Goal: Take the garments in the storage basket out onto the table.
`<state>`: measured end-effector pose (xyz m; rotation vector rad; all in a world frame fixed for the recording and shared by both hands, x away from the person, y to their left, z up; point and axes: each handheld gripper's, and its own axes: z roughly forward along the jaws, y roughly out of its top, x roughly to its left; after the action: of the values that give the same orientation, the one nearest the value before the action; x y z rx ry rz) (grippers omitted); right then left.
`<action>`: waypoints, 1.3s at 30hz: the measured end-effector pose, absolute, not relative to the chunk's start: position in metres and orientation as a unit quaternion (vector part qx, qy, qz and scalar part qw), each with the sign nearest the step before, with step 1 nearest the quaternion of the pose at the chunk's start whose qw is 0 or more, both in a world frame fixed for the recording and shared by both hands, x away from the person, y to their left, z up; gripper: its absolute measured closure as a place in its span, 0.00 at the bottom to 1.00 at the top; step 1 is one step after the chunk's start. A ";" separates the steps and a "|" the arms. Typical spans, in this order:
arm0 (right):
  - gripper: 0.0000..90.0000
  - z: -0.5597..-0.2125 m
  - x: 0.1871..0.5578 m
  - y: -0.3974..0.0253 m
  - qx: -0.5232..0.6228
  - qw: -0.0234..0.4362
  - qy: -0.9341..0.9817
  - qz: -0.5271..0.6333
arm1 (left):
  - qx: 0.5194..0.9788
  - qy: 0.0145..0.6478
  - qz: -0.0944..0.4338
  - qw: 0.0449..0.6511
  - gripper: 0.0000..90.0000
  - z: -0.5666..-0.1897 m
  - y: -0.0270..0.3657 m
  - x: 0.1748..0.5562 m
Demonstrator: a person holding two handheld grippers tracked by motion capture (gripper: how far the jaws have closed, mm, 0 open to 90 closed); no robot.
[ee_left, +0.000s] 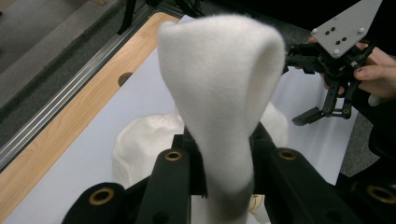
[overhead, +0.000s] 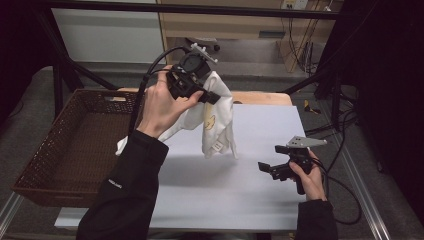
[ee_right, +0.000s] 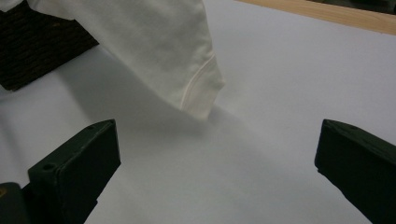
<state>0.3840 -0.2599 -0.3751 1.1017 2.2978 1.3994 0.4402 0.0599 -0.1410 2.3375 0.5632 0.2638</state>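
the left gripper (overhead: 212, 96) is raised above the far part of the table, its jaws clenched on a pinch of the white garment (overhead: 217, 120); in the left gripper view a fold of the cloth (ee_left: 219, 102) pokes up between the 2 black jaws. held that high, the garment hangs free, its lower hem just above or brushing the white table sheet (overhead: 260, 130) — i cannot tell which — and one part trails toward 8 o'clock behind the left forearm. lifting it this way looks meant to let the fabric drop open and show an edge to catch. a small yellow print sits on its front.

the left hand (overhead: 160, 107) is cocked back at the wrist, the gripper pointing toward 3 o'clock. the right gripper (overhead: 270, 170) waits low at 4 o'clock of the garment, well apart from it, jaws spread wide and empty, aimed toward 9 o'clock at the hanging hem (ee_right: 201, 93). a brown wicker basket (overhead: 55, 150) sits at the table's 9 o'clock edge.
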 end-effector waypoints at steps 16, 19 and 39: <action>0.01 -0.373 0.383 -0.261 0.376 0.117 0.784 0.481 | 0.908 0.224 0.099 0.341 0.84 -0.176 0.054 0.451; 0.01 -0.374 0.383 -0.260 0.374 0.117 0.786 0.479 | 0.906 0.231 0.098 0.341 0.84 -0.185 0.060 0.453; 0.01 -0.376 0.384 -0.258 0.375 0.118 0.791 0.470 | 0.898 0.262 0.089 0.343 0.82 -0.259 0.080 0.453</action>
<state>0.3840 -0.2577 -0.3763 1.0975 2.3129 1.3738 0.4528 0.0797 -0.2592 2.3335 0.6820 0.2302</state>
